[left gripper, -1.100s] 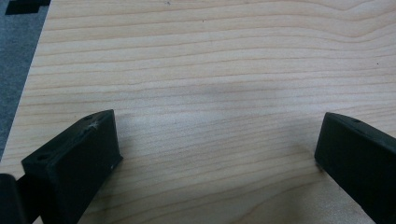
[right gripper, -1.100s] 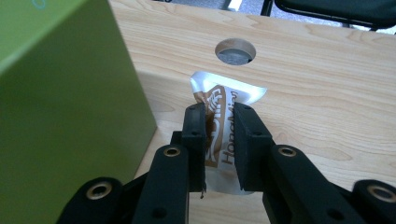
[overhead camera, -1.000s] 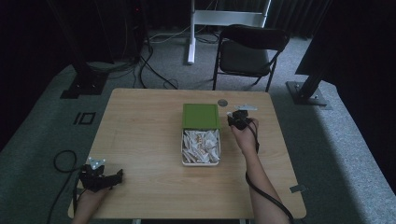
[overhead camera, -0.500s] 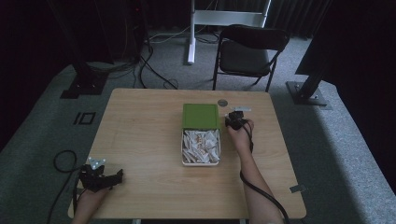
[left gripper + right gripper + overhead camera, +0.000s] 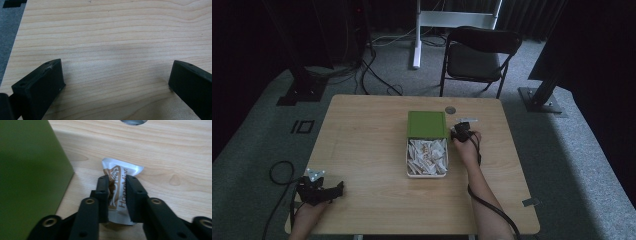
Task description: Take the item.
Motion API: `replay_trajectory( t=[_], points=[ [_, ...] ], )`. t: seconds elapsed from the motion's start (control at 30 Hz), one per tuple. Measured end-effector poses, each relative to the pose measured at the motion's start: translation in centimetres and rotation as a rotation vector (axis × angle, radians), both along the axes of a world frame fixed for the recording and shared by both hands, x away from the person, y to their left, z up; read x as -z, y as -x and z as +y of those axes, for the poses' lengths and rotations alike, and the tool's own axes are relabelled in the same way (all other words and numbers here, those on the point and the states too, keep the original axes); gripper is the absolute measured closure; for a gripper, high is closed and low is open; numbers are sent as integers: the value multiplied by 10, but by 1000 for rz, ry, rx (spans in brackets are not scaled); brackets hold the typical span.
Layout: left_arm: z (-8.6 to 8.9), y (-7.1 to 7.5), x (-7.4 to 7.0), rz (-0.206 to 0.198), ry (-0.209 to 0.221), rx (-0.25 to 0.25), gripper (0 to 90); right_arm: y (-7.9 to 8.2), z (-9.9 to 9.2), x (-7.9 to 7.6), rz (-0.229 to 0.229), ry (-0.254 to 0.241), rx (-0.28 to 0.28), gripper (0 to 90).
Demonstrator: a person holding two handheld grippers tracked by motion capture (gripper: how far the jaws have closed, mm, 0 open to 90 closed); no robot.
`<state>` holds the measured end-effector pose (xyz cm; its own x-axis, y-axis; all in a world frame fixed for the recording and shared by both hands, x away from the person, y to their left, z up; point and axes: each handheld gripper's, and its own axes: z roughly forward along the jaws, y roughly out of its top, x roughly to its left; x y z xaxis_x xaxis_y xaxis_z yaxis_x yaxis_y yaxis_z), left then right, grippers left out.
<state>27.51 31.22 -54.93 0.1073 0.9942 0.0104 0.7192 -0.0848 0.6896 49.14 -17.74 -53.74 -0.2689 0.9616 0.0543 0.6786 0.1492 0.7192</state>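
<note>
A white and brown sachet point(image 5: 122, 168) lies flat on the table just right of a green lid point(image 5: 27, 170). My right gripper point(image 5: 117, 178) points down over the sachet. Its jaws have just been opening and stand a little apart, with the sachet's print showing in the gap between them. In the high view the right gripper point(image 5: 462, 131) is beside the green lid point(image 5: 427, 124), behind an open white box point(image 5: 406, 160) full of several sachets. My left gripper point(image 5: 337, 189) rests at the table's front left corner, and its jaws point(image 5: 117, 75) are wide open over bare wood.
A small grey disc point(image 5: 450, 109) lies on the table point(image 5: 372, 130) behind the lid. A black folding chair point(image 5: 477, 55) stands beyond the far edge. Cables and stand feet lie on the grey floor around the table.
The right hand has sunk a little toward the table beside the green lid. The left hand has stayed where it was.
</note>
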Motion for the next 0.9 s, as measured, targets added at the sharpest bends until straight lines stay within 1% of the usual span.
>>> replay_trajectory(
  t=[0.03, 0.07, 0.13, 0.2, 0.3, 0.37, 0.4, 0.53, 0.6, 0.63, 0.7, 0.77, 0.9],
  points=[
    [0, 0, 0, 0, 0, 0, 7, 1, -1, -1, 0, -19, 5, 648],
    [0, 0, 0, 0, 0, 0, 7, 1, -2, -3, 3, -26, 2, 623],
    [0, 0, 0, 0, 0, 0, 7, 4, -3, -7, -6, -29, -3, 584],
    [0, 0, 0, 0, 0, 0, 7, 6, -7, -12, -16, -43, -2, 557],
    [0, 0, 0, 0, 0, 0, 7, 10, -13, -19, -40, -44, -2, 508],
    [0, 0, 0, 0, 0, 0, 7, 12, -15, -21, -44, -45, -4, 492],
    [0, 0, 0, 0, 0, 0, 7, 16, -22, -25, -57, -41, 9, 477],
    [0, 0, 0, 0, 0, 0, 7, 21, -35, -26, -68, -31, 32, 428],
    [0, 0, 0, 0, 0, 0, 7, 24, -42, -25, -70, -30, 44, 418],
    [0, 0, 0, 1, 0, 0, 7, 26, -46, -24, -70, -33, 53, 386],
    [0, 0, 0, 0, 0, 0, 7, 29, -54, -23, -81, -48, 73, 355],
    [0, 0, 0, 0, 0, 0, 7, 32, -61, -22, -91, -39, 88, 315],
    [0, 0, 0, 0, 0, 0, 7, 41, -73, -19, -83, -41, 99, 267]
  ],
)
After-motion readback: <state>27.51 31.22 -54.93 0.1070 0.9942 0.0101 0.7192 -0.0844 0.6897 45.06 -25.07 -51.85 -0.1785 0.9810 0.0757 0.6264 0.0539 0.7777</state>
